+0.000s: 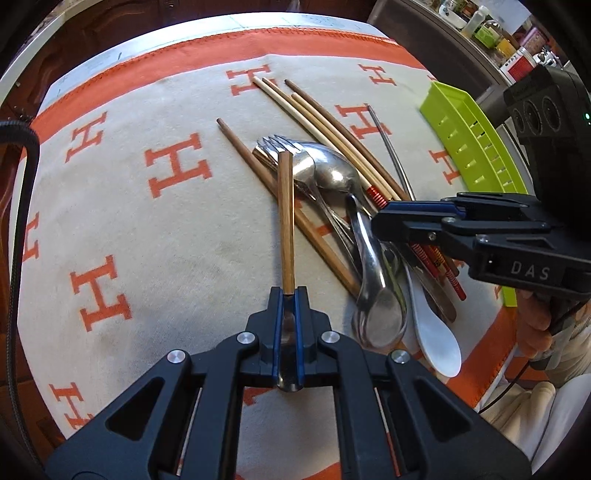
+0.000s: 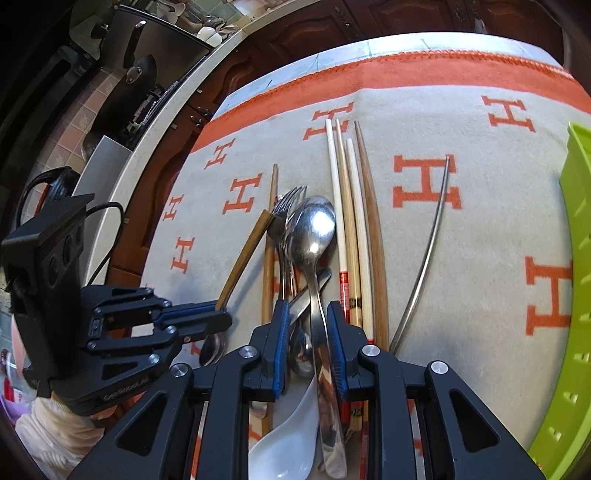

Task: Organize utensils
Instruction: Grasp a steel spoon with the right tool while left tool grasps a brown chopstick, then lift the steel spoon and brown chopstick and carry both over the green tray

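Note:
A heap of utensils lies on the H-patterned cloth (image 1: 147, 229): forks (image 1: 275, 146), a metal spoon (image 2: 314, 229), pale and brown chopsticks (image 2: 351, 206), a white ceramic spoon (image 1: 436, 332) and a thin metal rod (image 2: 428, 251). My left gripper (image 1: 289, 291) is shut on a wooden-handled spoon (image 1: 286, 221), gripped where handle meets bowl. The handle is tilted up over the pile's left side (image 2: 243, 258). My right gripper (image 2: 308, 308) stands over the near end of the pile, jaws a little apart. The metal spoon's handle and other handles run between them, with a gap on the left.
A lime-green slotted tray (image 1: 472, 136) stands at the cloth's right edge. One brown chopstick (image 1: 240, 144) lies left of the forks. A hand holds the right gripper's body (image 1: 532, 325). Jars crowd a counter (image 1: 491, 33) beyond the table. Dark wooden cabinets stand behind the far edge.

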The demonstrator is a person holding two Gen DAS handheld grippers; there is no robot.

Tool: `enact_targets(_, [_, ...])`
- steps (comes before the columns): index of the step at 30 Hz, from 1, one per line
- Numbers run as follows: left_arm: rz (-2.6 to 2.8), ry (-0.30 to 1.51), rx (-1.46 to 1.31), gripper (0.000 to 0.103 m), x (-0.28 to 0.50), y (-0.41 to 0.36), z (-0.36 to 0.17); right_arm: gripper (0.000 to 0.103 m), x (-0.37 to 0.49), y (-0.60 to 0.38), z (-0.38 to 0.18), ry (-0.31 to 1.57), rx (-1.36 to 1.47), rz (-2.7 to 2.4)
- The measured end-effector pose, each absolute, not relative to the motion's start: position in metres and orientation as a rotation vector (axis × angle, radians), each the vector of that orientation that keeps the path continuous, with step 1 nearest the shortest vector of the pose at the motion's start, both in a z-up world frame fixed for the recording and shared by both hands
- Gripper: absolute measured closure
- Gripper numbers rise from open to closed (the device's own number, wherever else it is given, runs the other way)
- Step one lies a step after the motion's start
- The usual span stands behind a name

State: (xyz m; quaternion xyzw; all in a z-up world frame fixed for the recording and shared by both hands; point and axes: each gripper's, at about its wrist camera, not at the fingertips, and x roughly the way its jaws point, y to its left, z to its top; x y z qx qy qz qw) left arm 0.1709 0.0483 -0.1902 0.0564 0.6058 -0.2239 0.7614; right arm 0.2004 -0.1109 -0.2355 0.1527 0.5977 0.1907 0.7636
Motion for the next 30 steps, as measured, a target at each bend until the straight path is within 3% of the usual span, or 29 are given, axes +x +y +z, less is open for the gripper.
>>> enact_targets(11, [-0.483, 1.318, 0.102, 0.098, 0.178, 0.043, -0.197, 0.085, 0.221, -0.098, -0.242, 1.263, 0.277, 0.408])
enact_targets(24, [-0.412, 1.265, -0.063, 0.099, 0.173, 0.053, -0.199, 0.101, 0.213, -0.111, -0.237, 1.183, 0.379, 0.42])
enact_targets(30, [-0.383, 1.218, -0.082, 0.099, 0.158, 0.054, -0.186, 0.101, 0.203, -0.111, -0.225, 1.148, 0.367, 0.445])
